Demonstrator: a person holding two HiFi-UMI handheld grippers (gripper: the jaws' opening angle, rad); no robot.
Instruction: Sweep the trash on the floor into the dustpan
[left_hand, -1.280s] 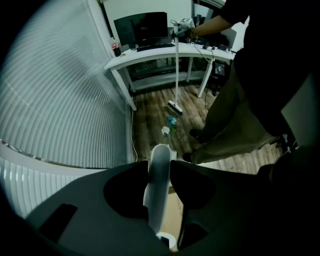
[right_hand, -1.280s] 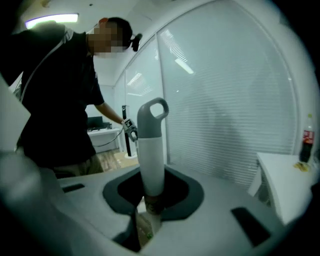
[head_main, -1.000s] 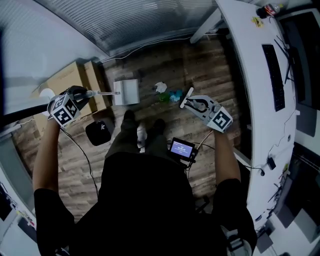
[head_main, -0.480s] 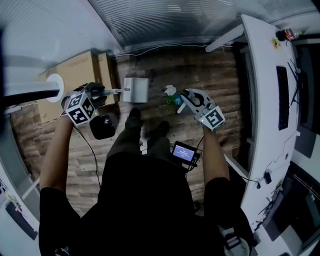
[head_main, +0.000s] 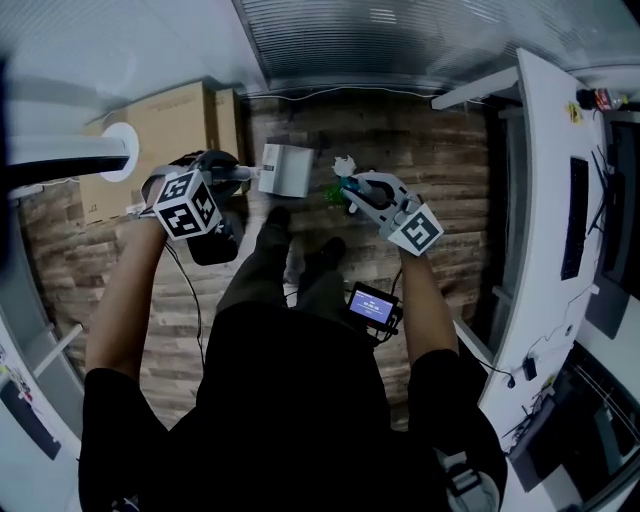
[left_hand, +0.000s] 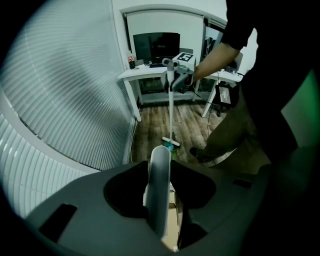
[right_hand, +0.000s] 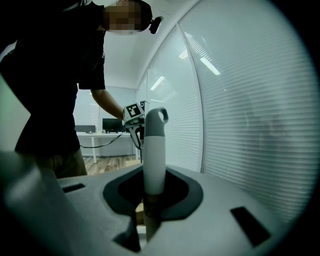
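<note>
In the head view the white dustpan (head_main: 283, 170) sits on the wood floor, and my left gripper (head_main: 228, 174) is shut on its long handle (left_hand: 160, 190). My right gripper (head_main: 356, 189) is shut on the upright broom handle (right_hand: 153, 150). The left gripper view shows the broom's head (left_hand: 171, 143) on the floor beside green and blue trash (left_hand: 173, 149). A crumpled white scrap (head_main: 345, 164) and green trash (head_main: 333, 193) lie just right of the dustpan, close under the right gripper.
A cardboard box (head_main: 170, 125) stands left of the dustpan against the blinds. A black round object (head_main: 212, 247) lies under my left hand. The person's feet (head_main: 277, 216) are just behind the dustpan. A white desk (head_main: 540, 200) runs along the right.
My right gripper has carried the broom left, toward the trash and the dustpan. The left gripper keeps its hold on the dustpan handle and has hardly moved.
</note>
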